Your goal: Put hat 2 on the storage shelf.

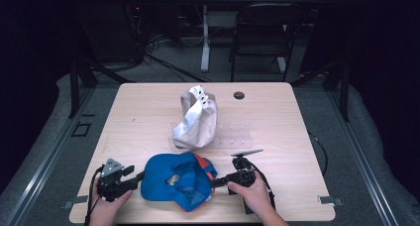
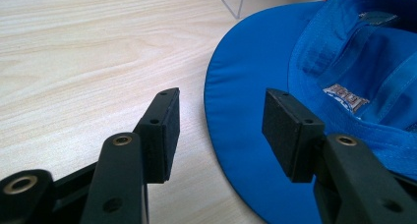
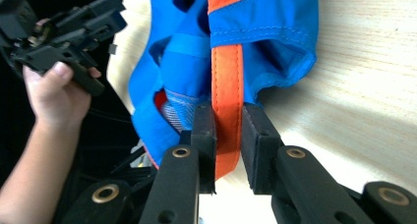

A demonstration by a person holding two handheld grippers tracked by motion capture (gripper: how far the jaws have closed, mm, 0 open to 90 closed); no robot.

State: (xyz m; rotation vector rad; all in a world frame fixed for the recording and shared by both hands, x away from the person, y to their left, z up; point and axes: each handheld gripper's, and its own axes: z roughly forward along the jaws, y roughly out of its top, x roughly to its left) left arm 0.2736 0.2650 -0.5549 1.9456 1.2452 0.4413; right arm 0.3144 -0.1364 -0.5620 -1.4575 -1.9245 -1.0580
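A blue cap with an orange strap lies on the wooden table near its front edge. My right gripper is shut on that strap, with a pad pressed on each side of it, at the cap's right side. My left gripper is open at the cap's left side. One of its jaws is over bare wood and the other over the blue brim, and neither pad touches the brim. The right gripper view also shows the hand that holds the left gripper.
A white cap stands behind the blue one, mid-table, beside a clear plastic stand. A small dark round object lies near the far edge. A black chair and a table leg stand beyond the table.
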